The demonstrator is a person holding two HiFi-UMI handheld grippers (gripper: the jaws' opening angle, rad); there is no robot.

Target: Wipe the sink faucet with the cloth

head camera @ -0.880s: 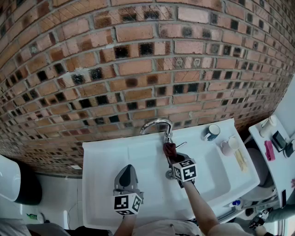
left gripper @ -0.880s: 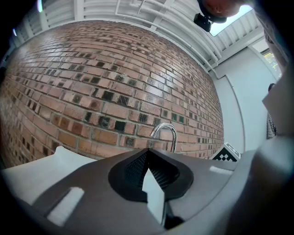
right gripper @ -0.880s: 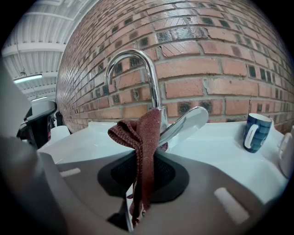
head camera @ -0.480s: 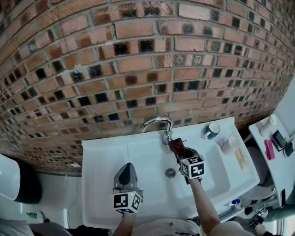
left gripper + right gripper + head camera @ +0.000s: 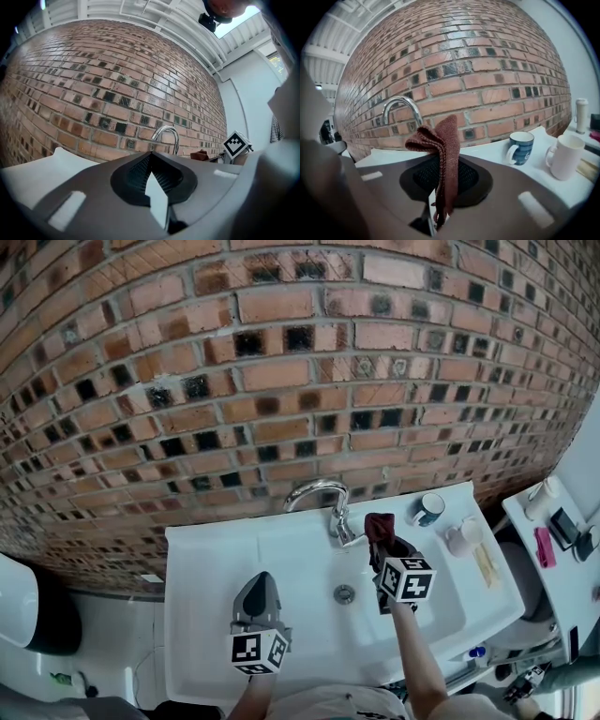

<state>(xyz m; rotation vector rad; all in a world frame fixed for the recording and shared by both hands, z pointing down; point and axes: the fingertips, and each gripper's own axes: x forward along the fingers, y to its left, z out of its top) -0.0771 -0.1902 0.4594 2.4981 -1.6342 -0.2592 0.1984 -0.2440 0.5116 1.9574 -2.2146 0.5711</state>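
A curved chrome faucet [image 5: 319,495] stands at the back of the white sink [image 5: 202,563], against the brick wall. My right gripper [image 5: 382,542] is shut on a dark red-brown cloth [image 5: 379,526], just right of the faucet's base and apart from it. In the right gripper view the cloth [image 5: 440,154] droops over the closed jaws, with the faucet [image 5: 399,108] behind on the left. My left gripper [image 5: 258,596] hovers over the sink's front left, shut with nothing in it. The left gripper view shows the faucet [image 5: 168,137] ahead and the cloth [image 5: 202,154] to its right.
A blue mug [image 5: 431,509] and a pale mug [image 5: 463,537] stand on the sink's right ledge. The drain [image 5: 345,593] lies mid-basin. A side counter [image 5: 553,563] at the right holds small items. A toilet [image 5: 23,606] sits at the far left.
My right gripper with the cloth moved right and back, from in front of the faucet over the drain to a spot right of the faucet. The left gripper stayed put.
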